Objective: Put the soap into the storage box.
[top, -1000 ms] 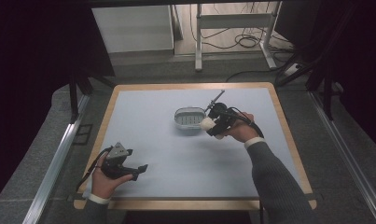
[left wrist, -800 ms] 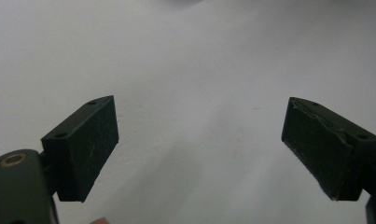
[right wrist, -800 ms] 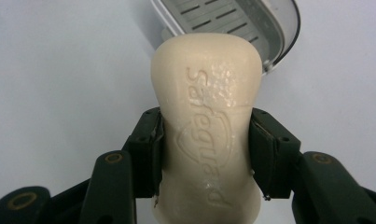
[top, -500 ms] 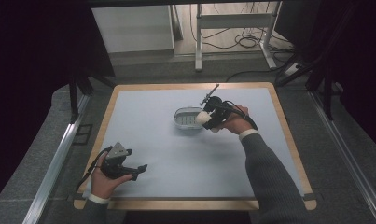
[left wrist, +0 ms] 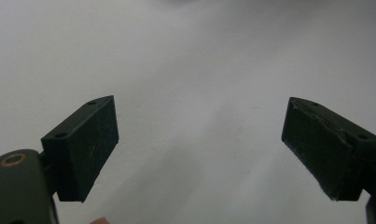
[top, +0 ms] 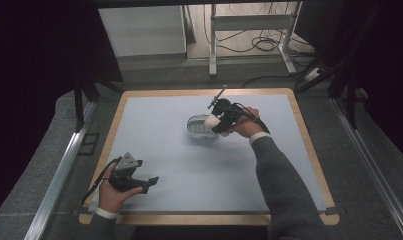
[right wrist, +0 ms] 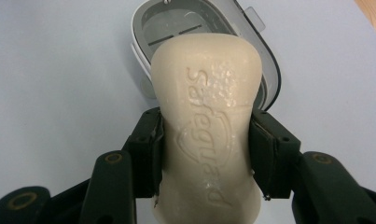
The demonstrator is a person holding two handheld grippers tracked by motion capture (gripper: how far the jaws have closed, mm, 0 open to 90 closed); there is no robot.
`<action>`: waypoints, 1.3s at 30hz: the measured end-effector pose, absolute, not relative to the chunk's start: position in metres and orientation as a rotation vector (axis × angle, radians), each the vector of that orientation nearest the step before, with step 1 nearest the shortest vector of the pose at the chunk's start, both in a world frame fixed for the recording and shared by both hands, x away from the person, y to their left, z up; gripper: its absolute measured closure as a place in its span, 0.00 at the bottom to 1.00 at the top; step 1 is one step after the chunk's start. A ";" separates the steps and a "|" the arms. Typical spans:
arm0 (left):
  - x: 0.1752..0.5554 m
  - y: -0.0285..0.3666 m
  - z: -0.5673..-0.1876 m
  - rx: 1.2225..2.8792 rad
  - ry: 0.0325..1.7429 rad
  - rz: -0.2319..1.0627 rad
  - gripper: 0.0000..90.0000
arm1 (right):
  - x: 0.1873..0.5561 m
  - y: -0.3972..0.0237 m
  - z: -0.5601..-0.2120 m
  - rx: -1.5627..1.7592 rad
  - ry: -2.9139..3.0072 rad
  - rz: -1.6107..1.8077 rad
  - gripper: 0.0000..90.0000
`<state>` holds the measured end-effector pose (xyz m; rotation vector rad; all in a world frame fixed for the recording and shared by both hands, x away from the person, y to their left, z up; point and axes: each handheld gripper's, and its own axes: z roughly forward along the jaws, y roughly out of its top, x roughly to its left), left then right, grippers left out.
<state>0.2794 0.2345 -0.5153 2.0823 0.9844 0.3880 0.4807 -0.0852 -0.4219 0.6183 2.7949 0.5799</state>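
Note:
A cream bar of soap [right wrist: 206,126] with embossed lettering is clamped between the jaws of my right gripper [right wrist: 205,154], which is shut on it. Just beyond the soap an open grey and white soap dish [right wrist: 260,51] lies on the table. In the high view the right gripper [top: 220,120] holds the soap [top: 211,120] over the right edge of the dish [top: 196,128], near the table's middle. My left gripper [top: 145,182] rests low at the front left, its jaws wide open; its own view has the open gripper [left wrist: 199,149] over bare table.
The pale blue mat [top: 164,145] covers the wood-rimmed table [top: 209,219]. A desk frame [top: 249,30] and cables [top: 261,45] stand on the floor beyond the far edge. Metal rails [top: 59,170] run along both sides.
The right gripper has carried the soap a little leftward and farther from the person, over the dish's edge. The left gripper has stayed put.

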 end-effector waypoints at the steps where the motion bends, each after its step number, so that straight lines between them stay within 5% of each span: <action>1: 0.279 0.234 -0.515 2.082 0.985 0.386 0.13 | 0.482 -0.084 -0.422 0.610 2.798 0.575 0.55; 39: 0.280 0.233 -0.517 2.087 0.982 0.382 0.13 | 0.512 -0.043 -0.446 0.435 2.845 0.502 0.55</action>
